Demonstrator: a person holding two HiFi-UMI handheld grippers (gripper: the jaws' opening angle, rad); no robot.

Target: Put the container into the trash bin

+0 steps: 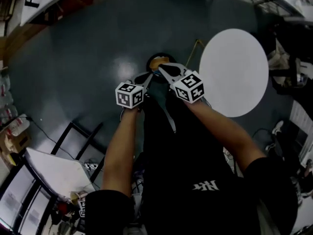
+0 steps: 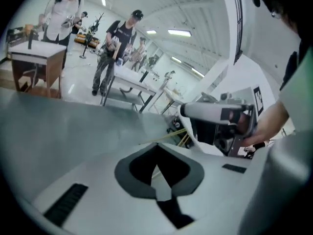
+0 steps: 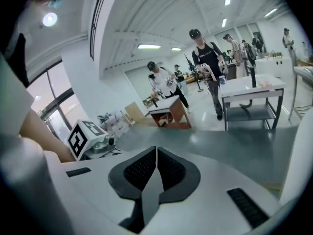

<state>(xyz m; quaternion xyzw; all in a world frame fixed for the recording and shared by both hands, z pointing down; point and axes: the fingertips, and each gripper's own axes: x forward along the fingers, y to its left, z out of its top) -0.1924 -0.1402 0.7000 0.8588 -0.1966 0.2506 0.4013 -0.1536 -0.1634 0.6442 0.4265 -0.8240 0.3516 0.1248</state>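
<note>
In the head view both grippers are held high, side by side, close under the camera. Just beyond their tips, far below on the grey floor, is a dark round trash bin [image 1: 159,61] with something tan inside; I cannot tell if that is the container. My left gripper [image 1: 148,78] is shut, and its own view shows the pads [image 2: 156,166] meeting with nothing between them. My right gripper [image 1: 162,69] is shut and empty too, its ridged pads [image 3: 155,156] touching. The right gripper [image 2: 215,113] shows in the left gripper view, and the left gripper's marker cube [image 3: 83,135] in the right one.
A white round table top [image 1: 234,72] lies to the right of the bin, with a thin yellow stick [image 1: 194,49] beside it. A black frame and white boards [image 1: 56,170] stand at lower left. People stand at work tables [image 3: 252,89] farther off in the room.
</note>
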